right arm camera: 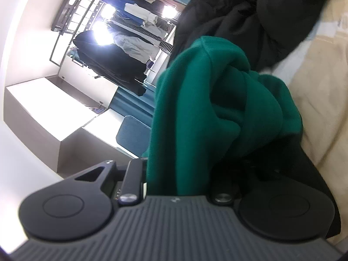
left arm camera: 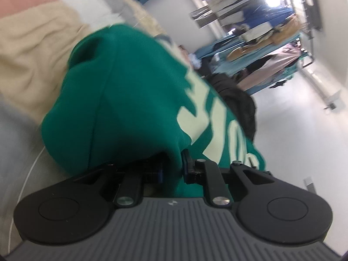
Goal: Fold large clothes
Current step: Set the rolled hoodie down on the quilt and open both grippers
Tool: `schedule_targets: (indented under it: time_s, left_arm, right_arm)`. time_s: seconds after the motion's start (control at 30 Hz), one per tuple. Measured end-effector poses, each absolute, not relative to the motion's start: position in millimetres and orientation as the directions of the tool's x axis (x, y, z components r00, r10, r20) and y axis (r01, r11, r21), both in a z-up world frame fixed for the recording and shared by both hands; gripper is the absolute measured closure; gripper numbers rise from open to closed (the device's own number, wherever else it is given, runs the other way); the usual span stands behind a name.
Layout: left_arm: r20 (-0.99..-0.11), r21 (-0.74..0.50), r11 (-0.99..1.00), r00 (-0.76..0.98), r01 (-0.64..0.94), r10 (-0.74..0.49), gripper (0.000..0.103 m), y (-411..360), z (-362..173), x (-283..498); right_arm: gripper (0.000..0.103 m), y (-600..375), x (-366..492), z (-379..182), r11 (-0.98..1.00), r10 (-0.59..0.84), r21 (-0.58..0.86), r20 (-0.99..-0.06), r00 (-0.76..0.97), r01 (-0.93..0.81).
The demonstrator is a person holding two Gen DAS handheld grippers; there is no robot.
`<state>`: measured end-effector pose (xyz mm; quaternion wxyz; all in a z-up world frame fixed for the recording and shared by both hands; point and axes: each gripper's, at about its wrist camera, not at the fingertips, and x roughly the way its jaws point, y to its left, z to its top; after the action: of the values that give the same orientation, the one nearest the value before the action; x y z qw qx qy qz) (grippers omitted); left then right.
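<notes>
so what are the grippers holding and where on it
Both hold the green sweatshirt. The left gripper pinches a bunched fold of its fabric; the right gripper also has gathered fabric between its jaws. Which edge either fold belongs to cannot be told.

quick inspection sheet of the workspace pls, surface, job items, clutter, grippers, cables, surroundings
surface: soft surface under a beige cloth, with grey and white patches beside it
job's things: green sweatshirt with pale lettering, bunched up and held by both grippers
clutter: black garment heaped behind the sweatshirt
grippers: left gripper shut on green fabric; right gripper has green fabric bunched between its fingers, pads hidden
cables: thin white cord curving over the grey area at lower left
surroundings: clothes rack with hanging garments, white walls, bright lights, white cabinet
</notes>
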<state>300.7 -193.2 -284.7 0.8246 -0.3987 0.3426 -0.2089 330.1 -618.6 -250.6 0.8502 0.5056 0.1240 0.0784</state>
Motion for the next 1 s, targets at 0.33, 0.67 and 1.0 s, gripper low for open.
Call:
schedule_targets:
  time_s: [0.33,0.67,1.0]
  left_arm:
    - [-0.435,-0.763,0.642,0.673,0.078,-0.599,0.083,-202.2,-284.5,317.2]
    - [-0.493,-0.683,0.724,0.669,0.098,-0.556,0.035,-188.6,-241.0,299.7]
    - [-0.543,-0.468,0.872,0.73,0.147,-0.414,0.035,-159.5,-156.3,248.2]
  right_arm:
    - [0.072,-621.3,330.0,-259.5,0.442,0.252,0.897,-0.143,0.957,0.018]
    - [0.016,-625.1,314.3,-237.0,0.427,0.235,0.897,-0.23,0.945,0.112]
    - [0.016,-637.3,240.2,-153.4,0.583,0.122,0.803,-0.237,0.964,0.123]
